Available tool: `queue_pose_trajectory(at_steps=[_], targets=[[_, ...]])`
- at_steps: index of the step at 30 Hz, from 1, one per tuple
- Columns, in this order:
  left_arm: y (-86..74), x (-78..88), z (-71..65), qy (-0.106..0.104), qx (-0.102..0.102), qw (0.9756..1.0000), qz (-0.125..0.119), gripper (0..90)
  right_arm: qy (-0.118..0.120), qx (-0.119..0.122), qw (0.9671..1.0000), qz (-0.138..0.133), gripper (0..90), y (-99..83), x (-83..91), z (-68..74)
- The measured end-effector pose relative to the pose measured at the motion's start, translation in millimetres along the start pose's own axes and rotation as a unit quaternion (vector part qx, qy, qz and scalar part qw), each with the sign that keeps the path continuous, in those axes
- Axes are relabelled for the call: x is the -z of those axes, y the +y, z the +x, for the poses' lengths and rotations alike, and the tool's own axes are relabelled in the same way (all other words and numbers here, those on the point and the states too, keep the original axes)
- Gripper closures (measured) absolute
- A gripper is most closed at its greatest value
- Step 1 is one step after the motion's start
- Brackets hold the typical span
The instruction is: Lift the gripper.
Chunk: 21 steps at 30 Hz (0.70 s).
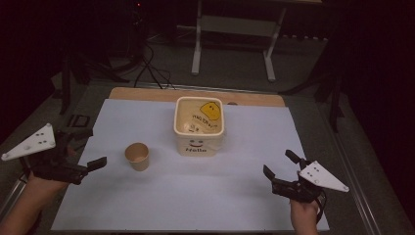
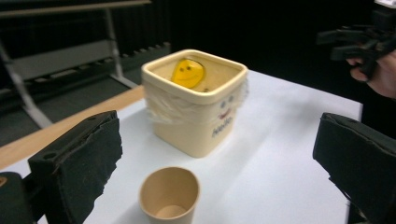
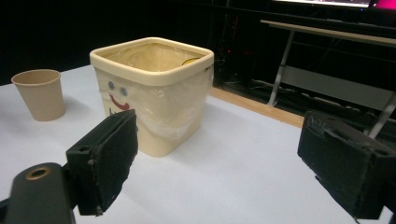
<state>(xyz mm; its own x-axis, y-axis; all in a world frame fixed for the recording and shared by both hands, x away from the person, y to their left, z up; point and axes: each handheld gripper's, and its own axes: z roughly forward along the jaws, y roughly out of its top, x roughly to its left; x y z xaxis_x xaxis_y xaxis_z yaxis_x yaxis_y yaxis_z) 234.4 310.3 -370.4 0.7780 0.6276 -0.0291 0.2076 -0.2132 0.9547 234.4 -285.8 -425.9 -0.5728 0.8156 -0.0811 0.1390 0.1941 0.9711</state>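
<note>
Cream square bin (image 1: 199,128) with a smiley face and the word "Hello" on its front stood upright near the middle of the white sheet (image 1: 235,196) that covered the counter (image 1: 147,93). A clear plastic liner was folded over its rim, and a yellow smiley-face item (image 2: 187,73) lay inside it against one inner wall. Just beside the bin, on the side toward the left tongs, a brown paper cup (image 1: 137,156) stood upright and empty, apart from the bin.

Left tongs (image 1: 83,152) hovered at the sheet's edge, beyond the cup from the bin, with the jaws spread wide and nothing between them; in the left gripper view the cup sat between the two black pads (image 2: 88,163) but well ahead of them. Right tongs (image 1: 281,165) were held on the opposite side of the bin, nearer the person, likewise wide open and holding nothing, their jaws pointed toward the bin. A hand (image 1: 306,210) gripped the right tongs from below.

Behind the bin, past the counter's wooden edge, a white metal table frame (image 1: 235,29) stood on the dark floor.
</note>
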Motion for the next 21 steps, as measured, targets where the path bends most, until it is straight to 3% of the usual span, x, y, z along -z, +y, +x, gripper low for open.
queue_pose_trajectory(at_steps=[7,9,13,14,21], targets=[[12.4,-10.9,3.0,-0.023,-0.008,0.9993,0.03,2.0,0.002,0.002,1.0,0.004,12.2,0.0,-0.6,0.4],[14.0,-11.9,3.3,-0.017,-0.01,0.9993,0.031,2.0,0.002,0.001,1.0,0.004,12.1,0.0,-0.7,0.3],[22.0,-18.4,3.1,-0.025,-0.024,0.9979,0.055,2.0,0.004,0.0,1.0,0.005,12.1,-0.2,-1.1,0.0],[23.2,-19.9,3.7,-0.034,-0.022,0.9973,0.061,2.0,0.005,0.0,1.0,0.005,12.1,-0.2,-1.1,-0.1],[28.7,-26.7,5.3,-0.044,-0.031,0.9947,0.087,2.0,0.006,0.001,1.0,0.005,12.1,-0.2,-1.7,0.4]])
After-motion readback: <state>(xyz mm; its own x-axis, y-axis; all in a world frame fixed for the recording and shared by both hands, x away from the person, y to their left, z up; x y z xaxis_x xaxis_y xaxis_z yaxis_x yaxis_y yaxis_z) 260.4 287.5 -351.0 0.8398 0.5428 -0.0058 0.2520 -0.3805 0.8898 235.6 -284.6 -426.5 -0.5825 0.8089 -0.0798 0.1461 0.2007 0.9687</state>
